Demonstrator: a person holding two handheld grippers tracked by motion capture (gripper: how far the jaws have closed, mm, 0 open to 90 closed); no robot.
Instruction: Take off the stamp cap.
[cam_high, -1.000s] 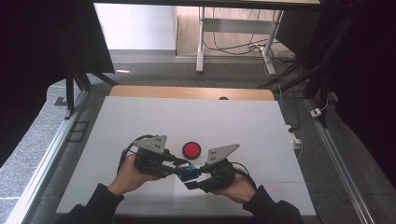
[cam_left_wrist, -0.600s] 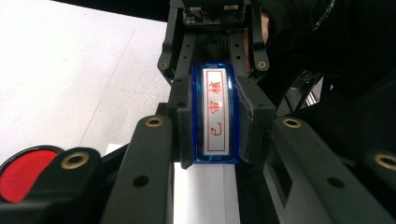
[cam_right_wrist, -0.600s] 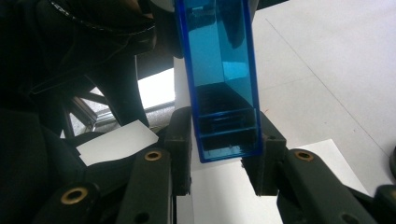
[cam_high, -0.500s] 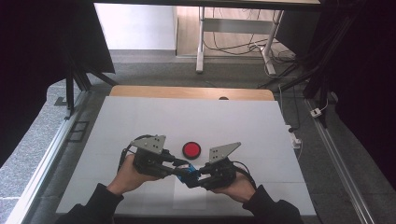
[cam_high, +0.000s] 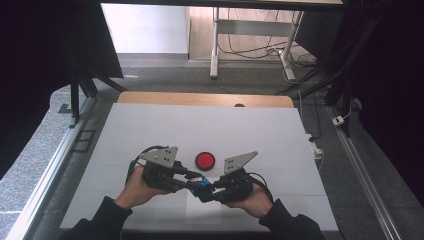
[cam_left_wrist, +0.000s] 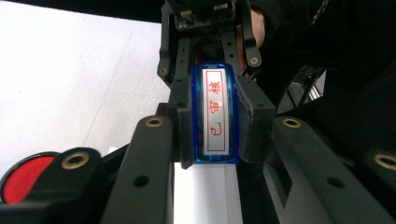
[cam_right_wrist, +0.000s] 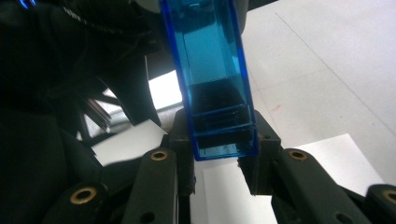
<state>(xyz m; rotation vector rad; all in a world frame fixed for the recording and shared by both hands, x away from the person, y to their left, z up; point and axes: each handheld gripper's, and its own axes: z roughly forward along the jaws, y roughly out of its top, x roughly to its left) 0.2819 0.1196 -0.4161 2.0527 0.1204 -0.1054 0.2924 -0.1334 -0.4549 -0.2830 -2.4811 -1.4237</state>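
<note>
Closing in over the last second, the right gripper (cam_high: 206, 192) has brought its jaws onto the blue stamp (cam_high: 201, 183), where a second ago they stood a little wider; both hands have otherwise kept their place. The right gripper view shows its pads pressed on the two sides of the stamp's translucent blue casing (cam_right_wrist: 215, 88) near its lower end. The left gripper (cam_high: 192, 179) pinches the other end: in the left gripper view its pads clamp the sides of the stamp (cam_left_wrist: 215, 114), whose white face with red characters inside a red frame looks toward that camera.

So the stamp hangs between the two grippers, low over a white sheet of paper (cam_high: 202, 210) near the bench's front edge, held from both sides at once. That likely means the casing is about to be pulled apart or opened, or the stamp passed across; which of these cannot be told.

Just beyond the grippers a round red ink pad (cam_high: 205, 160) lies on the white bench (cam_high: 210, 125), near the stamp but apart from it. Farther off, a wooden strip edges the bench, then grey floor, metal desk legs with loose cables, and dark curtains at both sides.
</note>
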